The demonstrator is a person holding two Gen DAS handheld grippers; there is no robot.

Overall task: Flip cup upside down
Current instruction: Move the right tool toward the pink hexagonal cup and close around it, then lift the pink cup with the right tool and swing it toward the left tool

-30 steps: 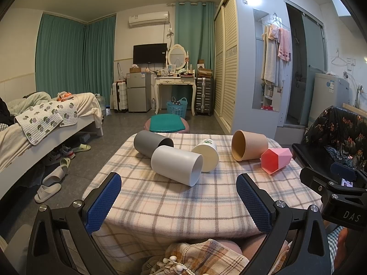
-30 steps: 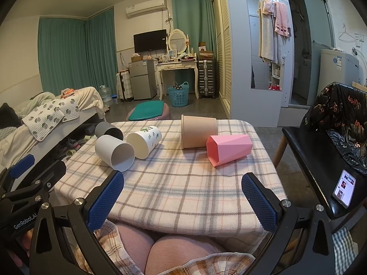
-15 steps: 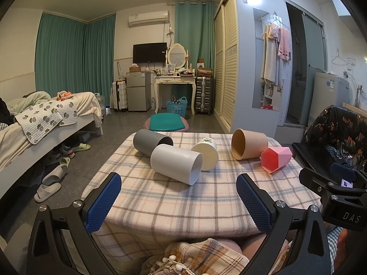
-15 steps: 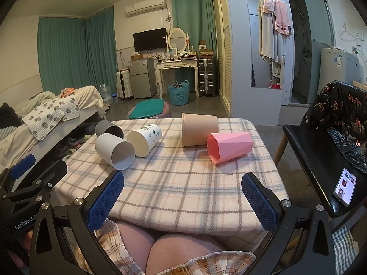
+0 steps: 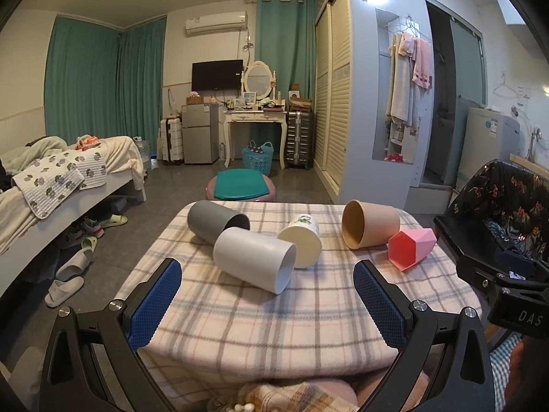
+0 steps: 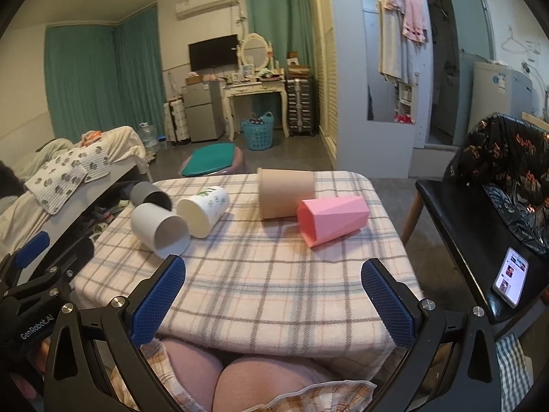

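Observation:
Several cups lie on their sides on a table with a plaid cloth: a dark grey cup, a light grey cup, a white cup with a leaf print, a tan cup and a pink faceted cup. In the right wrist view they show as light grey, white, tan and pink. My left gripper is open and empty at the near table edge, facing the light grey cup. My right gripper is open and empty, short of the pink cup.
A black chair with a phone on it stands right of the table. A bed is at the left with slippers on the floor. A round stool stands beyond the table. My lap is below the near edge.
Both grippers have crept slightly forward toward the table; the cups look a little nearer. No cup has moved, and both grippers stay open.

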